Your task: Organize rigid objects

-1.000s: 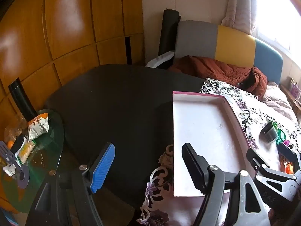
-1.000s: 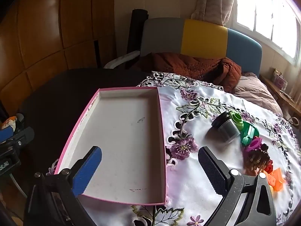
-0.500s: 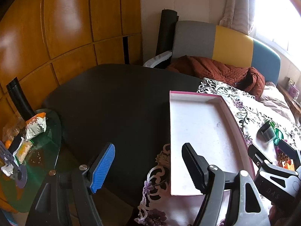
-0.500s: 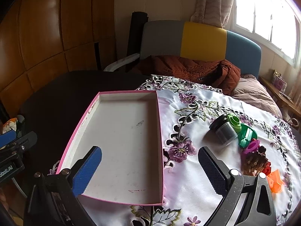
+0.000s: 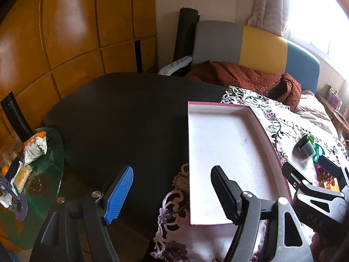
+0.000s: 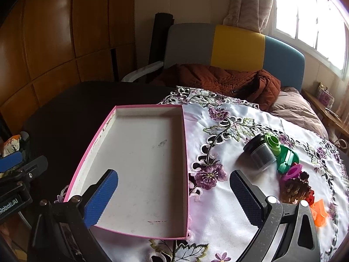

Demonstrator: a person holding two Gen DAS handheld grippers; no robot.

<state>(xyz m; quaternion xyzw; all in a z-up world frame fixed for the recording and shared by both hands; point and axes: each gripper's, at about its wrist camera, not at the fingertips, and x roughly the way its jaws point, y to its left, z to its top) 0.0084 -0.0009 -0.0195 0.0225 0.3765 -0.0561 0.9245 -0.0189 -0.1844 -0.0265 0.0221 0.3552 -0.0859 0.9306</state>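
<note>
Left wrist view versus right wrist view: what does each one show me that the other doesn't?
Only the left wrist view shows the glass side table with its snack packets.

Only the right wrist view shows the pine cone and the orange block clearly.

Both show the empty pink-rimmed tray, the black-lidded jar, and both grippers open: left gripper, right gripper.

Colours, table scene.
Tray: pink rim, white inside. Cloth: white, purple flowers. Jar dark; caps green, right; block orange, near right.
</note>
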